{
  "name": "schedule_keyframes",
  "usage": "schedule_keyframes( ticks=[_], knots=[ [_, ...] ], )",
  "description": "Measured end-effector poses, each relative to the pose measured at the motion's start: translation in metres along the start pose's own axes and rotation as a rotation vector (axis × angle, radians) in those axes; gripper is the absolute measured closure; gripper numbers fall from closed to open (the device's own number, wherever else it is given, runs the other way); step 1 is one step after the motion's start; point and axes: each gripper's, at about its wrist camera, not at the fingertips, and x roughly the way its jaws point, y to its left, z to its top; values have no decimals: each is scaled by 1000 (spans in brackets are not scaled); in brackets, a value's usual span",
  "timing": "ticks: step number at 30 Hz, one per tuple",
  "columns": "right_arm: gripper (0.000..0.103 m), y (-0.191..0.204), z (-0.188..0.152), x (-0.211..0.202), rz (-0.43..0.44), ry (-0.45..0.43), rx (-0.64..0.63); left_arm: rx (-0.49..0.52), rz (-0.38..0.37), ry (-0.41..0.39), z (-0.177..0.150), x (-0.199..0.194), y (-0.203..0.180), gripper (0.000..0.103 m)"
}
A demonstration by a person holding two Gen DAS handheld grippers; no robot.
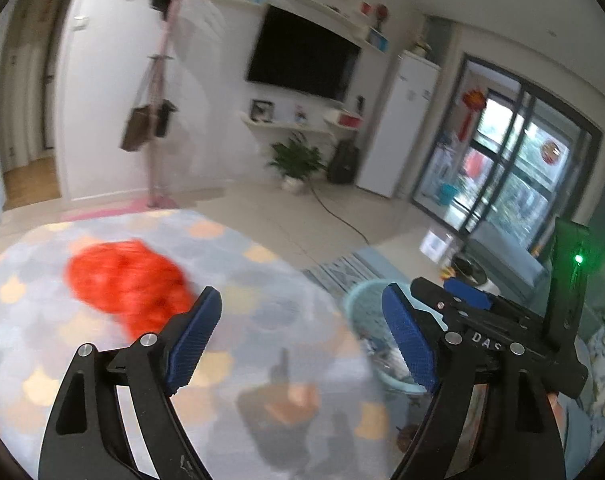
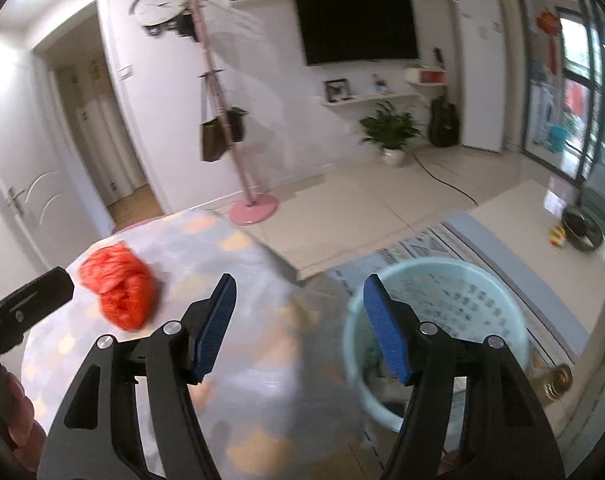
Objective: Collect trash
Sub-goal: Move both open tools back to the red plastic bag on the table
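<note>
A crumpled red plastic bag point(image 1: 126, 280) lies on the table with the patterned cloth point(image 1: 262, 280), just ahead and left of my left gripper point(image 1: 302, 332), which is open and empty. The bag also shows in the right wrist view point(image 2: 120, 290), far left of my right gripper point(image 2: 300, 328), which is open and empty above the table's right edge. A light blue trash basket point(image 2: 454, 280) stands on the floor right of the table, with some trash inside; it also shows in the left wrist view point(image 1: 366, 300).
A low table point(image 2: 522, 216) with a dark bowl point(image 2: 582, 228) stands beyond the basket. A striped rug point(image 2: 414, 248) lies under it. A pink coat stand point(image 2: 254, 208) stands on the tiled floor past the table. The right gripper's body point(image 1: 502, 320) shows at right.
</note>
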Motion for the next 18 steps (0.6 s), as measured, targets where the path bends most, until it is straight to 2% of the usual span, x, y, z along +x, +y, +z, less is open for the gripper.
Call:
schedule_keyframes(
  ticks=[4,7,14,18],
  knots=[
    [33,45,1,6,49,-4,-57,-4,109,-61,1,-26,33,16],
    [33,74,1,17,84,12,-84,-2,198,-91,0,-37,56,14],
    [33,137,0,47,165,60,-178,-53,415,-106,2,-33,114,14],
    [29,162,0,72,211,109,-201,-133,434,-88,-3,-28,143,14]
  ],
)
